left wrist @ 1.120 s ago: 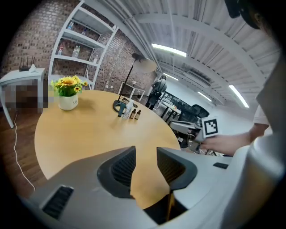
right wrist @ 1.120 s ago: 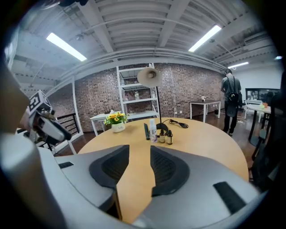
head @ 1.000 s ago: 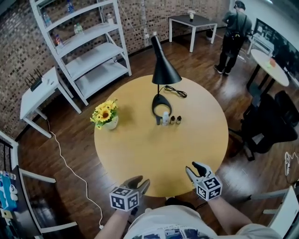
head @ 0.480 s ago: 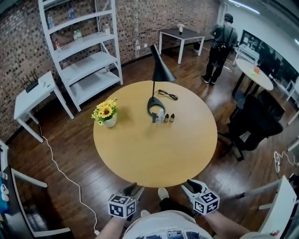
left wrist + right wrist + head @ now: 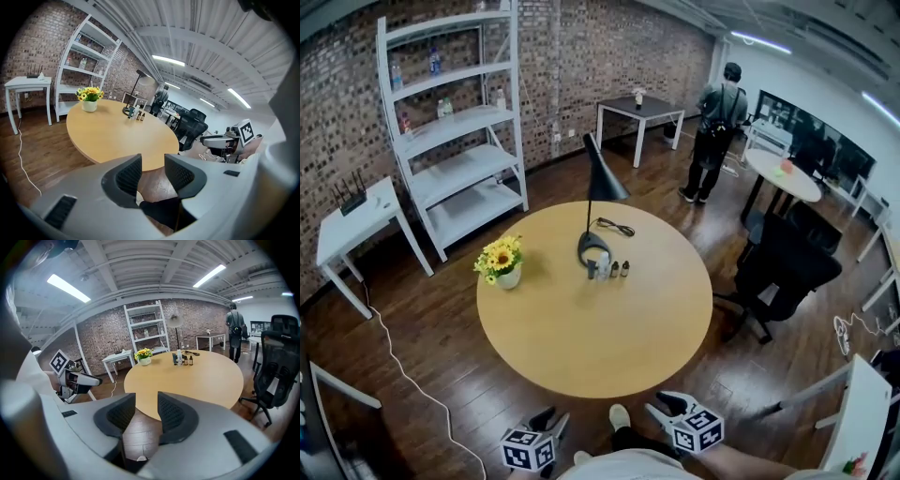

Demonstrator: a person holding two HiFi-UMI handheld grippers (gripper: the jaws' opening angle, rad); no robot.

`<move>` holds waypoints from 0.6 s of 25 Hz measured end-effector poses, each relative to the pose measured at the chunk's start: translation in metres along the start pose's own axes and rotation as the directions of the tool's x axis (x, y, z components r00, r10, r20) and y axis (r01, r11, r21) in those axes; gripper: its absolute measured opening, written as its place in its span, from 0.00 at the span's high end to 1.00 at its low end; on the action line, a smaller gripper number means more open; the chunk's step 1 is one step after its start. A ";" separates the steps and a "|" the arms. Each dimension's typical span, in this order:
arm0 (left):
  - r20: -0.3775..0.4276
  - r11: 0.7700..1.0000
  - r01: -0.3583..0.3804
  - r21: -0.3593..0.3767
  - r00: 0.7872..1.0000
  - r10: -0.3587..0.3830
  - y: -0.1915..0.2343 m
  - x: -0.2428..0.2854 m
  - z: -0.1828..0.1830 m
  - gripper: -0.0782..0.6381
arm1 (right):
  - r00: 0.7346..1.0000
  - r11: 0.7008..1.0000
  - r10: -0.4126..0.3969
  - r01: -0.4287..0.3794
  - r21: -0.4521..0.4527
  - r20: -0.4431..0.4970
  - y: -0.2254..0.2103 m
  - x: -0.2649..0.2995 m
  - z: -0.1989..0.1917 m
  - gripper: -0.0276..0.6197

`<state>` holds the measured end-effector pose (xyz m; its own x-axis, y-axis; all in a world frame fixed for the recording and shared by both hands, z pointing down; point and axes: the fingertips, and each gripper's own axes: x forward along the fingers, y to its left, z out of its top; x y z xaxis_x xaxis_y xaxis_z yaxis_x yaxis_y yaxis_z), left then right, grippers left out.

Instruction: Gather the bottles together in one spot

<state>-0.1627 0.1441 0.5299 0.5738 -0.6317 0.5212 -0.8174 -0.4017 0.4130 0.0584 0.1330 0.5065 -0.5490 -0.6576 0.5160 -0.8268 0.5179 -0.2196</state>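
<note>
On the round table (image 5: 581,347), just beside the lamp (image 5: 592,248), the bottles (image 5: 613,269) already stand in one short, tight row: one taller clear bottle and two small dark ones, close side by side. A dark item sits at the lamp end of the row; we can't tell if it is a fourth bottle. We see no stray bottle anywhere else on the table, only the flower pot (image 5: 508,277), well apart from the row.

We judge the table part of the gathering done.

Open item: the white shelf (image 5: 459,122) by the brick wall holds several shelf bottles (image 5: 442,108), spread over its upper levels. If those count, they are left to do. The task line doesn't settle it.

Tools:
- The left gripper (image 5: 152,159) has its jaws apart, with nothing between them but floor and the table edge.
- The right gripper (image 5: 146,397) is the same: jaws apart, empty.
- Both hang off the near side of the table, well apart from the row.

Writing: nothing readable. The bottle labels are too small in every view, so we get no brand. The marker cubes (image 5: 697,431) carry black-and-white square patterns only, no text.
</note>
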 end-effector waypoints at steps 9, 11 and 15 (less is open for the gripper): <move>0.023 1.000 -0.019 -0.017 1.000 0.019 0.002 -0.009 -0.018 0.68 | 0.999 0.999 0.024 -0.025 -0.037 -0.025 0.009 -0.004 -0.013 0.69; 0.030 0.999 -0.028 -0.026 0.999 0.029 0.003 -0.012 -0.020 0.68 | 0.999 0.999 0.033 -0.035 -0.039 -0.038 0.009 -0.003 -0.019 0.69; 0.047 0.998 -0.047 -0.033 0.998 0.049 0.006 -0.023 -0.020 0.68 | 0.998 0.997 0.046 -0.049 -0.058 -0.045 0.012 0.001 -0.019 0.69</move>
<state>-0.1804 0.1696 0.5352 0.5303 -0.6809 0.5051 -0.8413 -0.3491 0.4126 0.0499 0.1493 0.5203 -0.5805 -0.6077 0.5419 -0.7906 0.5800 -0.1964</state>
